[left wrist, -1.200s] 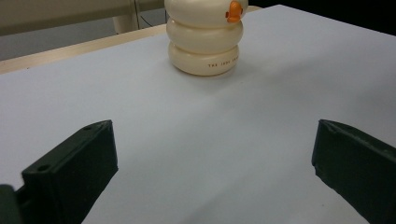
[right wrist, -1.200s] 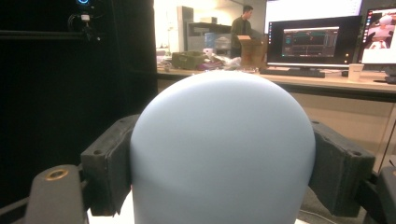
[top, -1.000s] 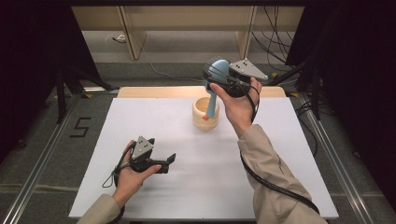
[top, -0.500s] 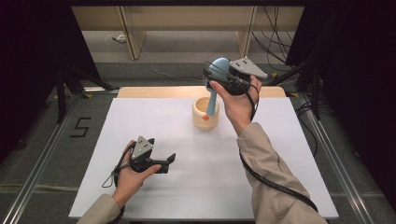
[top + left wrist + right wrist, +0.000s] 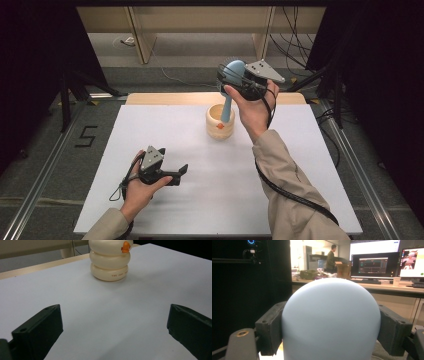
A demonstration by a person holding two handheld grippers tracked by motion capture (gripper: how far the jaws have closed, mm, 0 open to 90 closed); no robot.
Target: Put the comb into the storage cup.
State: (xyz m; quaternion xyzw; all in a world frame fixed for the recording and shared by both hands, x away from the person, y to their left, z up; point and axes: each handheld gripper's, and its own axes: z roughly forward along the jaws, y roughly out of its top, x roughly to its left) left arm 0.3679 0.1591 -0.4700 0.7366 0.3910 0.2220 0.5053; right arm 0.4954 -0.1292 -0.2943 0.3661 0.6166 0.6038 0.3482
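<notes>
A cream ribbed cup (image 5: 220, 123) with a small orange mark stands at the far middle of the white table (image 5: 150, 130). A light-blue tool with a rounded head (image 5: 234, 68) stands with its shaft down in the cup. My right gripper (image 5: 231, 76) is raised above the cup and shut on that head; in the right gripper view the blue tool's head (image 5: 332, 320) sits between both pads. My left gripper (image 5: 179, 175) rests low at the near left, open with nothing between its jaws. In the left gripper view the cup (image 5: 110, 262) stands ahead of the left gripper (image 5: 115, 332).
A wooden strip (image 5: 165, 98) borders the table's far edge, with shelf legs and cables (image 5: 295, 30) beyond. Metal rails run along both sides, and a "5" mark (image 5: 86, 136) is on the floor at the left. The right gripper view has a desk with monitors (image 5: 374, 265) far off.
</notes>
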